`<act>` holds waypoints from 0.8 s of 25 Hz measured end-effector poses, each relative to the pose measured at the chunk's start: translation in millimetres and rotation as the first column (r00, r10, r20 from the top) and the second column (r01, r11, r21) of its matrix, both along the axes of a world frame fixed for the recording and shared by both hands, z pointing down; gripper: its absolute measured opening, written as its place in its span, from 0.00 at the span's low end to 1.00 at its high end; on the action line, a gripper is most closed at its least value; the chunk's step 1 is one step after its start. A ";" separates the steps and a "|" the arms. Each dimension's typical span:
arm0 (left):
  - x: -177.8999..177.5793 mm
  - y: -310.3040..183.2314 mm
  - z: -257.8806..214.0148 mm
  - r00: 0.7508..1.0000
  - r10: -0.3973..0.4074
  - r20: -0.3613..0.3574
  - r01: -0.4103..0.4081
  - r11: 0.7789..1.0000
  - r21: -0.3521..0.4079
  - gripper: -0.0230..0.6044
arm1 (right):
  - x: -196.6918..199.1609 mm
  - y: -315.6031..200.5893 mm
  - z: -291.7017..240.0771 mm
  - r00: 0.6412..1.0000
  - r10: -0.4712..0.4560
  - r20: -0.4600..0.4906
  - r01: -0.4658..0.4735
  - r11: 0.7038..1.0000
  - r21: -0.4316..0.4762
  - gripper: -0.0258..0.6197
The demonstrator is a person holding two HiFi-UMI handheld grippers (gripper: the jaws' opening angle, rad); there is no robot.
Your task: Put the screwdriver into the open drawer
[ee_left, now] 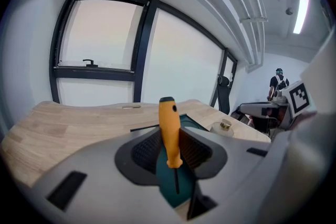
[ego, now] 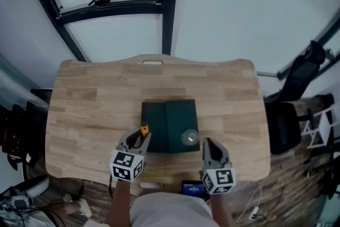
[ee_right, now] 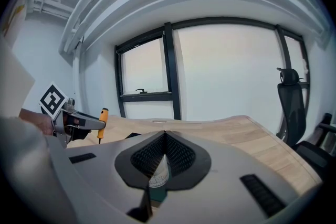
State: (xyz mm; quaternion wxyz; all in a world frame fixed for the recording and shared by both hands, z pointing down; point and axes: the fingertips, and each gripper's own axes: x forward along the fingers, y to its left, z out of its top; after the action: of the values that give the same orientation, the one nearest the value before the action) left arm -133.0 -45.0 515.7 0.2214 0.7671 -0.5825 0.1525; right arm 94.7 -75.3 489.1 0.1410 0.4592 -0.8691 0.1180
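Observation:
A dark green drawer box (ego: pixel 169 124) lies mid-table, with a pale round knob (ego: pixel 189 137) on its near right part. My left gripper (ego: pixel 140 138) is shut on the screwdriver (ee_left: pixel 169 131), at the box's near left corner. The orange handle (ego: pixel 144 129) stands upright between the pads and the dark shaft points down. My right gripper (ego: pixel 208 144) hovers just right of the knob, jaws closed tip to tip. The pale knob (ee_right: pixel 156 171) shows through the gap below its tips, not touching them. From these views I cannot tell how far the drawer stands open.
The wooden table (ego: pixel 95 103) has bare board left, right and behind the box. A black office chair (ego: pixel 289 125) stands off the right edge. A small device with a blue screen (ego: pixel 192 187) lies at the near edge. A person (ee_left: pixel 278 84) stands far off.

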 end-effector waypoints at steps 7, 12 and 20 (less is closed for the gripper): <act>3.1 0.2 22.0 0.999 0.022 0.031 -0.020 0.999 -0.049 0.21 | 2.4 -4.5 7.2 1.000 0.005 -0.002 -0.005 1.000 -0.007 0.04; 2.8 0.3 35.6 0.998 0.035 0.044 -0.031 0.996 -0.084 0.21 | 3.7 -4.5 19.3 1.000 0.003 -0.014 -0.003 0.999 -0.039 0.04; -0.1 -4.5 54.6 0.996 0.054 0.065 -0.045 0.989 -0.139 0.21 | 3.0 -9.7 27.8 1.000 -0.002 -0.030 0.000 0.998 -0.061 0.04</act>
State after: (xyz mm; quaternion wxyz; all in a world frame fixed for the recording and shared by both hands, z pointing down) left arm -133.1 -49.5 570.2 0.2496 0.7586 -0.5585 0.2241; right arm 97.7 -85.0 516.9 0.1680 0.4558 -0.8632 0.1372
